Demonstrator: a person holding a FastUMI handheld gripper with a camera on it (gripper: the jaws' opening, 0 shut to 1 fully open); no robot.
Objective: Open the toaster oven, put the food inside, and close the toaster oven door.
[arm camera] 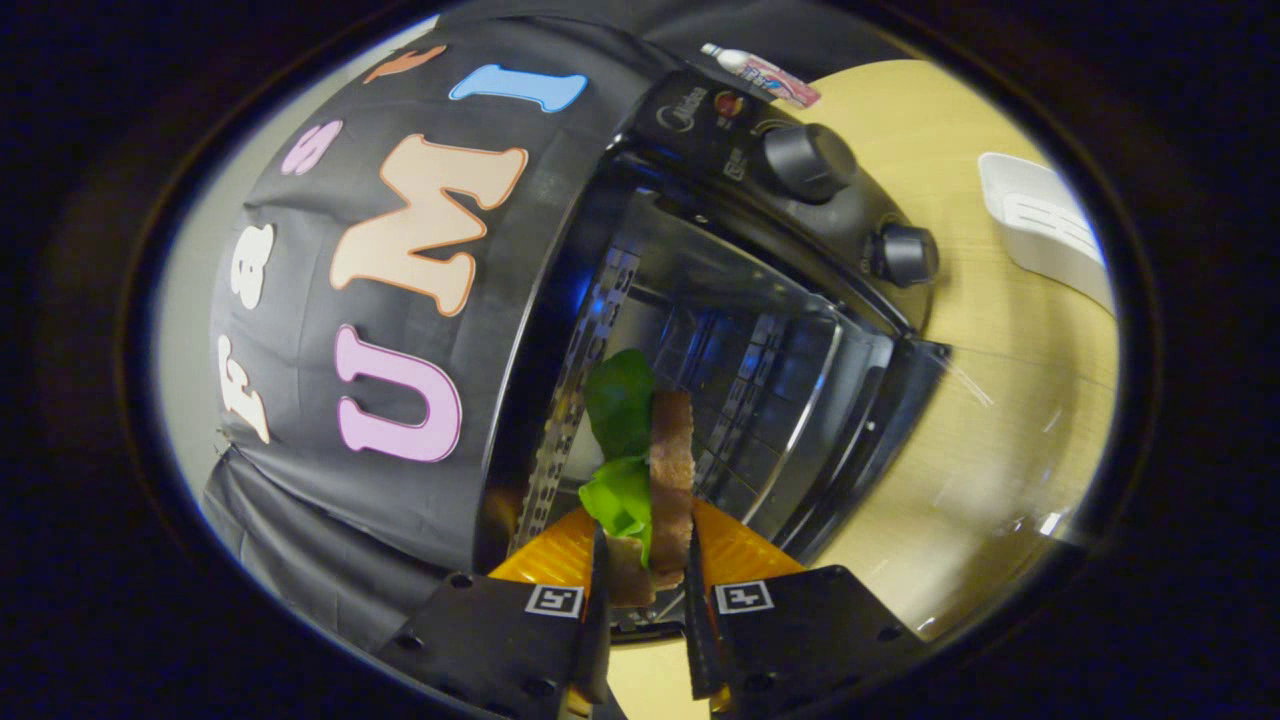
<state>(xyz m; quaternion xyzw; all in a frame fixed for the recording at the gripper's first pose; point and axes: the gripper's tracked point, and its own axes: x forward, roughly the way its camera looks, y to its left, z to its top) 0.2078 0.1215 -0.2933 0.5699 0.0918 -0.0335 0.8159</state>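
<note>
the gripper (645, 590) is clenched on a sandwich (668, 470) with brown bread and green lettuce, both fingers pressing its sides. the sandwich sticks out ahead of the fingers toward the open toaster oven (740, 330), whose door (880, 430) is swung down over the wooden table (1000, 400). two knobs (810, 160) sit on the oven's panel, and a white tray (1045, 225) lies beyond it.

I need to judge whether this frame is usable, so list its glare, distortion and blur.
Gripper view: fisheye bends the black toaster oven and light wooden table into curves and the scene sits tilted; bright streaks glare off the oven's open glass door and shiny interior; the sandwich of brown bread and green lettuce, clamped by the gripper, is sharp; no motion blur.
</note>
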